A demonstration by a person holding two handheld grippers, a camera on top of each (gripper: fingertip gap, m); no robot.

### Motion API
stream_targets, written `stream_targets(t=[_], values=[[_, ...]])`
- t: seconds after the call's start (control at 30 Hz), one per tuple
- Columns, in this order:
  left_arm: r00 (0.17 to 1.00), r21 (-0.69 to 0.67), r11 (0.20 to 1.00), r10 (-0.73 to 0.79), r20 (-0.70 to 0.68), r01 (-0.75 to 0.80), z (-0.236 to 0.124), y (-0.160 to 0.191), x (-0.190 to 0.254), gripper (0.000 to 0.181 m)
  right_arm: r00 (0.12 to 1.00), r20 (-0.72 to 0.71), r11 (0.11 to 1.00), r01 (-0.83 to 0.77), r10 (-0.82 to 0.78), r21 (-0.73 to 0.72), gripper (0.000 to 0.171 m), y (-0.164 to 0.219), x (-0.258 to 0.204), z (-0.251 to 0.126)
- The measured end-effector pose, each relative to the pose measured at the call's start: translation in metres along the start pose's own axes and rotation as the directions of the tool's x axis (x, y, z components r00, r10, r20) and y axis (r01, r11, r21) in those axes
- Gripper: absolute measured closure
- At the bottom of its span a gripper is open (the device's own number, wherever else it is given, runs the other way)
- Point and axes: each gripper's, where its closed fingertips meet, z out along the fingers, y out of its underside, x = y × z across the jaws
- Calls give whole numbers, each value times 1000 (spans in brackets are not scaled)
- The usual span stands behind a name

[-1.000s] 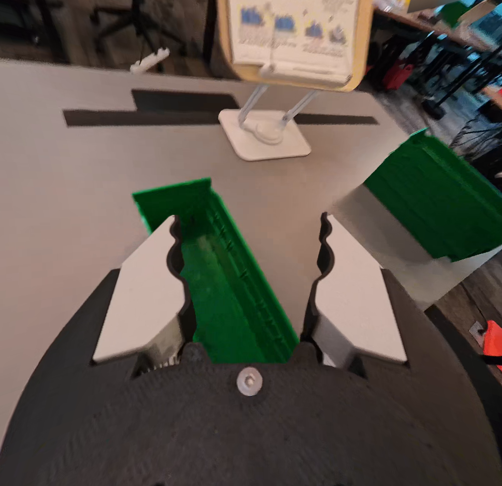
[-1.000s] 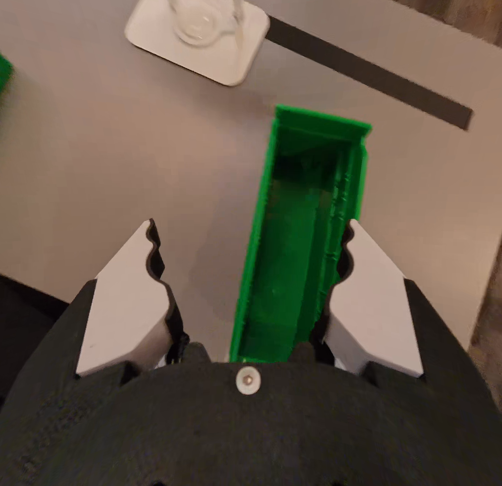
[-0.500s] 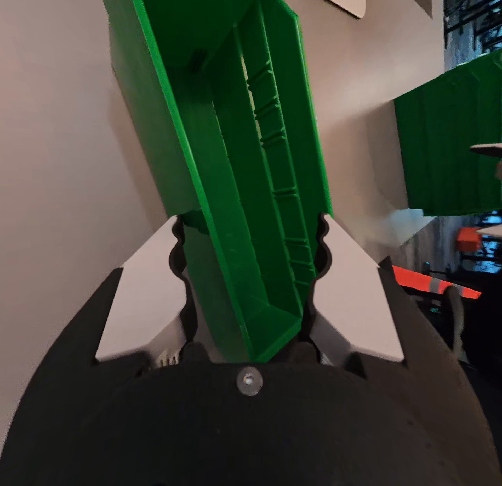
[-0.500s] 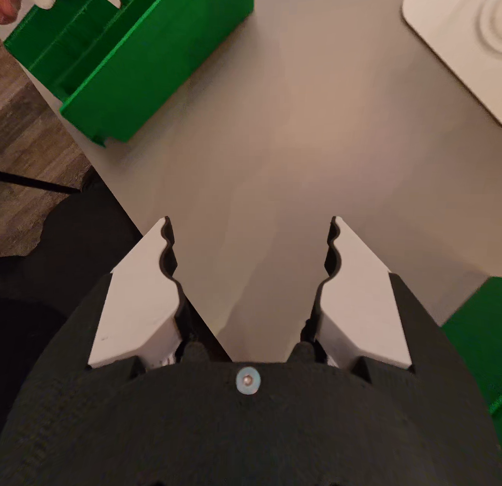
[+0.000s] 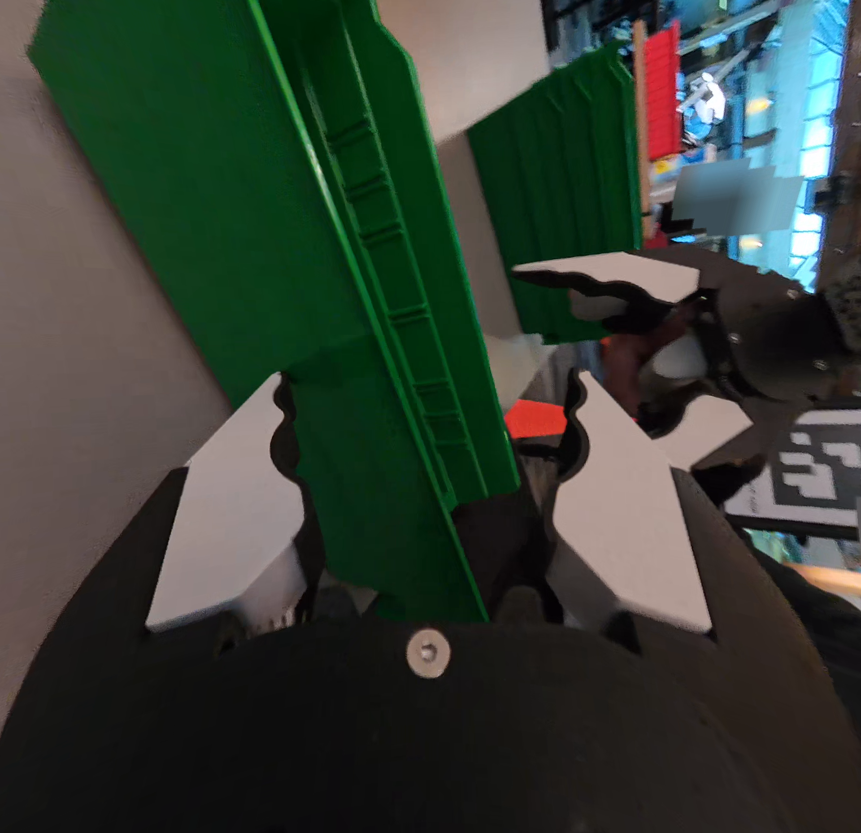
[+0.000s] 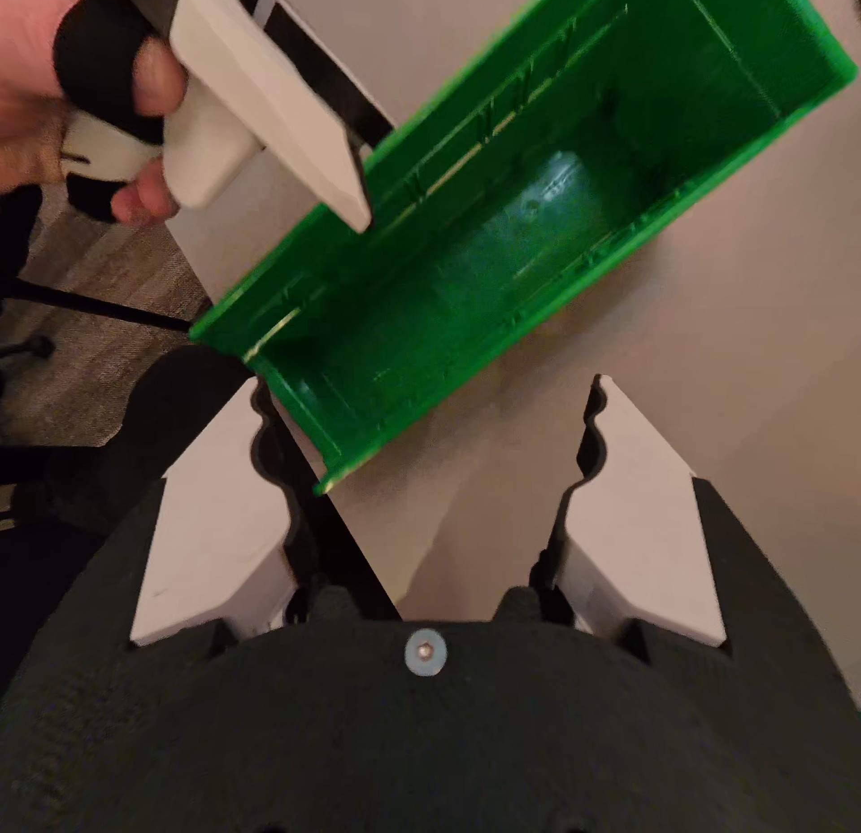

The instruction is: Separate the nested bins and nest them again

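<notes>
left tool point(image 5: 428, 431) spread around green bin point(image 5: 261, 195) — seemingly tilted.

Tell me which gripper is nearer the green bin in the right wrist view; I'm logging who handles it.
Left. The left gripper has the green bin between its fingers; the right gripper hovers open just short of the bin's near end, holding nothing.

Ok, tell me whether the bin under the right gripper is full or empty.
Empty: the right wrist view shows the green bin with its bare floor and ribbed inner walls, nothing inside.
</notes>
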Motion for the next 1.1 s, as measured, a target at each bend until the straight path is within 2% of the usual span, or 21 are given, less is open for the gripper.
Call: stream_targets(t=[0.1, 0.33, 0.5, 0.63, 0.7, 0.87, 1.0, 1.1], values=[[993, -31, 1000, -7, -119, 4, 17, 7, 27, 72, 998, -53, 998, -48, 46, -31, 32, 11, 15, -4], [961, -105, 994, -71, -267, 44, 54, 26, 57, 76, 985, -76, 985, -158, 152, -72, 16, 38, 37, -10], [905, -156, 986, -124, -407, 65, 77, 40, 85, 72, 975, -183, 979, -152, 126, -133, 15, 57, 46, -12], [876, -175, 984, -107, -471, 26, 83, 47, 100, 70, 951, -295, 961, -158, 87, -225, 16, 80, 70, -12], [891, -149, 989, -76, -449, 9, 82, 42, 96, 72, 960, -264, 957, -162, 96, -242, 22, 87, 70, -6], [890, -86, 996, -53, -453, 16, 64, 26, 90, 76, 965, -256, 966, -124, 64, -228, 52, 85, 77, -9], [898, -20, 1000, -13, -439, 5, 46, 11, 84, 78, 965, -259, 970, -100, 40, -221, 61, 83, 81, -13], [884, 79, 997, 55, -463, -21, 29, -5, 88, 91, 971, -232, 976, -111, 66, -186, 64, 77, 85, -22]])
